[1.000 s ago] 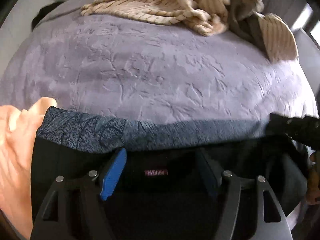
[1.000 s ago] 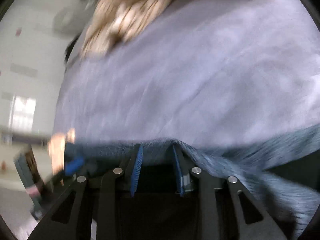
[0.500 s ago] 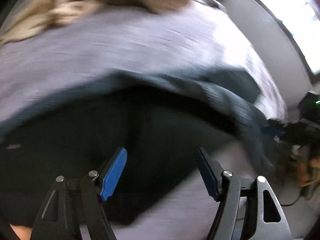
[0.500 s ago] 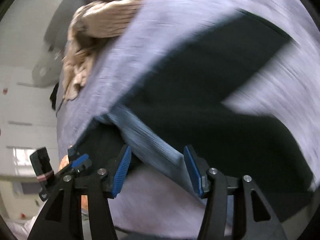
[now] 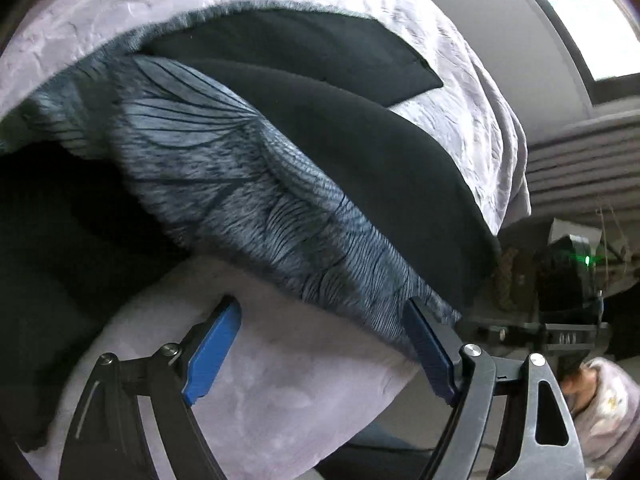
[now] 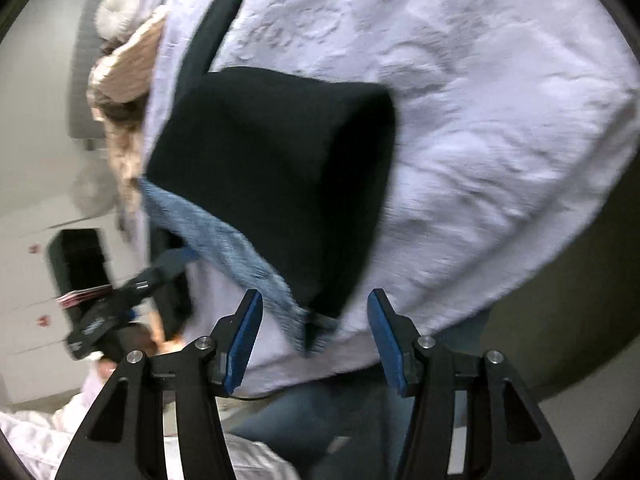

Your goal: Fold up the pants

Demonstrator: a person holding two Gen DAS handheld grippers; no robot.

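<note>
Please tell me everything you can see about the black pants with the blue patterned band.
The pants are black, of a matte soft-looking cloth, with a wide blue-grey waistband printed with fine dark leaf-like lines. They lie spread on the lilac textured bedcover, two black legs fanning apart, the waistband near the bed's edge. In the right wrist view one end reaches that edge. Neither the left gripper nor the right gripper holds them; both are open.

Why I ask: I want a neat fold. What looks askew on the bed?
The pants lie skewed, legs splayed apart, and the patterned waistband hangs over the edge of the lavender blanket. Both grippers are open.
</note>
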